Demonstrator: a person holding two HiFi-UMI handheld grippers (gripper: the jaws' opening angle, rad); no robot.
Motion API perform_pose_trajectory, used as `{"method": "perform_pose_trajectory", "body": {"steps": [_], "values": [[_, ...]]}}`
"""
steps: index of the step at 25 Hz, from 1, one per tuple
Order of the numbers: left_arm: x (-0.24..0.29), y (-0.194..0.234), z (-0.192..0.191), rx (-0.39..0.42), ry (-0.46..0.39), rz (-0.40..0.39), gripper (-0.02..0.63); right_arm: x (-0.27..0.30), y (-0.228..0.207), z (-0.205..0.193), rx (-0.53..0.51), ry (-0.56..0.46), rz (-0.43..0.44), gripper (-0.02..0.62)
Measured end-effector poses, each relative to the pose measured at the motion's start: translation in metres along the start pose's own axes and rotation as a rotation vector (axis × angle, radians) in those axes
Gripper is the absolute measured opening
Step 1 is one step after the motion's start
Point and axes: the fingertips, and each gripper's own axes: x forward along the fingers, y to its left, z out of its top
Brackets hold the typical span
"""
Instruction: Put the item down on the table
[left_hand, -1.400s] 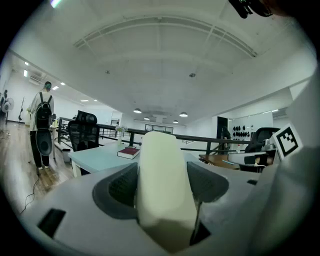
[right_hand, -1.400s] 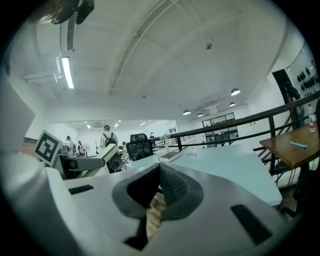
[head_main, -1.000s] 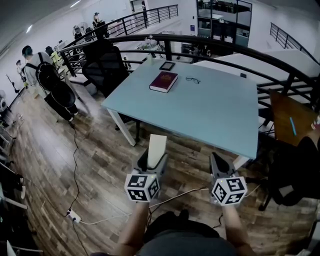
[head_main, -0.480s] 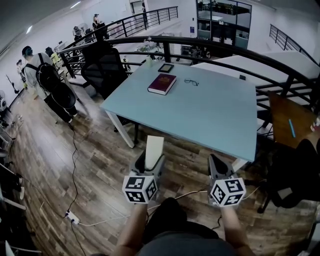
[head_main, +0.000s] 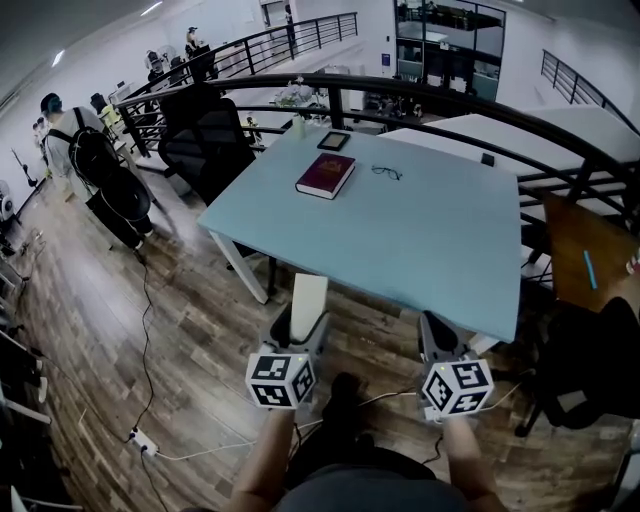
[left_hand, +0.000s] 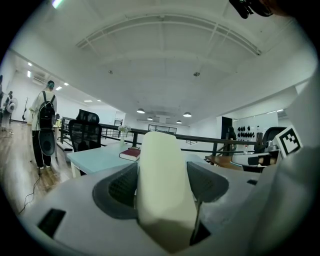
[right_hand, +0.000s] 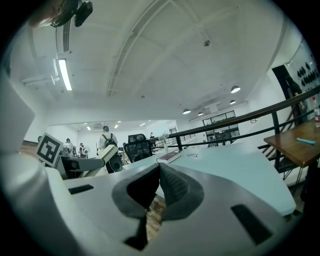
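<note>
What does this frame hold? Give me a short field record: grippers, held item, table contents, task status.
left gripper: shut on cream block
right gripper: jaws together, nothing between them
table: light blue, ahead of both grippers
on table: dark red book, glasses, flat dark device, all toward the far side
task status: cream block not yet set down; held in the air near the table's front edge

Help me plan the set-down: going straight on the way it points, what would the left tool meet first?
Probably the near edge of the blue table, touched first by the cream block that the left tool holds; relative height is unclear.
</note>
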Motion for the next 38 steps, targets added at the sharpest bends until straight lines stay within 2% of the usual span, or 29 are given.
{"method": "perform_pose_trajectory", "body": {"steps": [23,30,38], "values": [[0.17,0.133,0.056,-0.019,0.006,-0.039,0.31,0.214,-0.013,0.04,-0.015,0.023,-0.035,0.003],[0.197,0.156,0.066,-0.014,0.0,-0.045,0.31,0.245,-0.014,0.05,-0.023,0.012,-0.049,0.003],[0.223,0.162,0.074,-0.007,0.001,-0.048,0.31,0.259,-0.029,0.062,-0.022,0.0,-0.066,0.003]]}}
